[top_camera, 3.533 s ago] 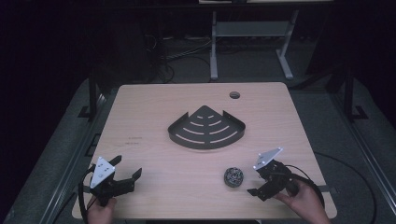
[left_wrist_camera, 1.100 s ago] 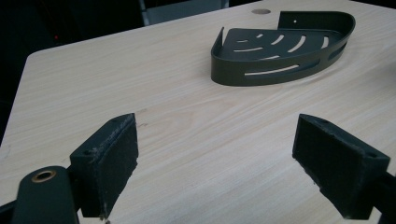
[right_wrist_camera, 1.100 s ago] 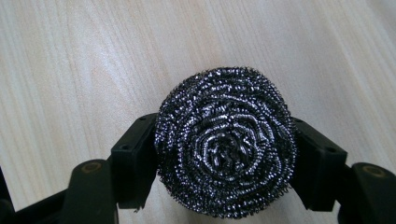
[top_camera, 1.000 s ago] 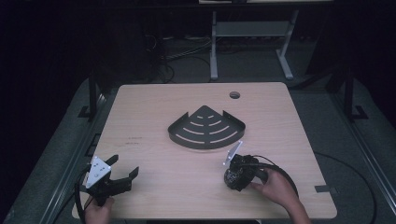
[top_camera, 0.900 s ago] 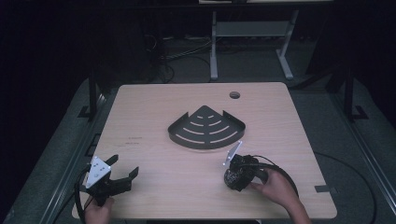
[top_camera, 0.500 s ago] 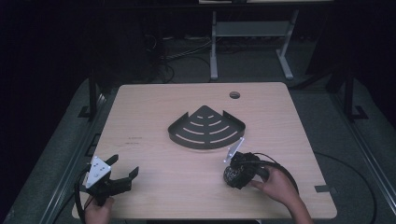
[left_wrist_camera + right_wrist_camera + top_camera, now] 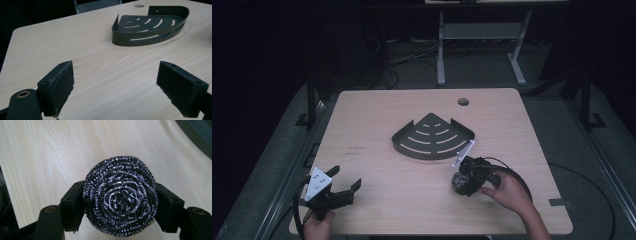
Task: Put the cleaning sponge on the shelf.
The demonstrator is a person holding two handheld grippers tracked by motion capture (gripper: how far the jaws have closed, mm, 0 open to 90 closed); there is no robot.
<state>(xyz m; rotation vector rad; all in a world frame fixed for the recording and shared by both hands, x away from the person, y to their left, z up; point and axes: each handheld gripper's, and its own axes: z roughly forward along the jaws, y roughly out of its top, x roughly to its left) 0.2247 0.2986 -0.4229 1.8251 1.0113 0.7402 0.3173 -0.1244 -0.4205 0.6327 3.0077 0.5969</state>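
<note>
A round steel-wool scourer (image 7: 121,196) sits squeezed between the two black jaws of my right gripper (image 7: 120,205), just above the wooden table. In the high view the same scourer (image 7: 460,183) and right gripper (image 7: 464,181) are at the table's front right, a short way in front of a dark fan-shaped corner shelf (image 7: 433,136). My left gripper (image 7: 346,188) rests at the front left corner, open, with bare table between its pads (image 7: 58,86). The corner shelf (image 7: 150,26) lies well beyond the left gripper.
A light wooden table (image 7: 377,115) carries the shelf in its middle. A round cable hole (image 7: 463,101) sits near the far edge. A white desk frame (image 7: 477,35) and cables stand on the dark floor behind. A cable (image 7: 512,172) loops by the right hand.
The right gripper came in from the front right onto the scourer and closed on it. Over the last second it has lifted and tilted slightly. The left gripper has stayed put.
</note>
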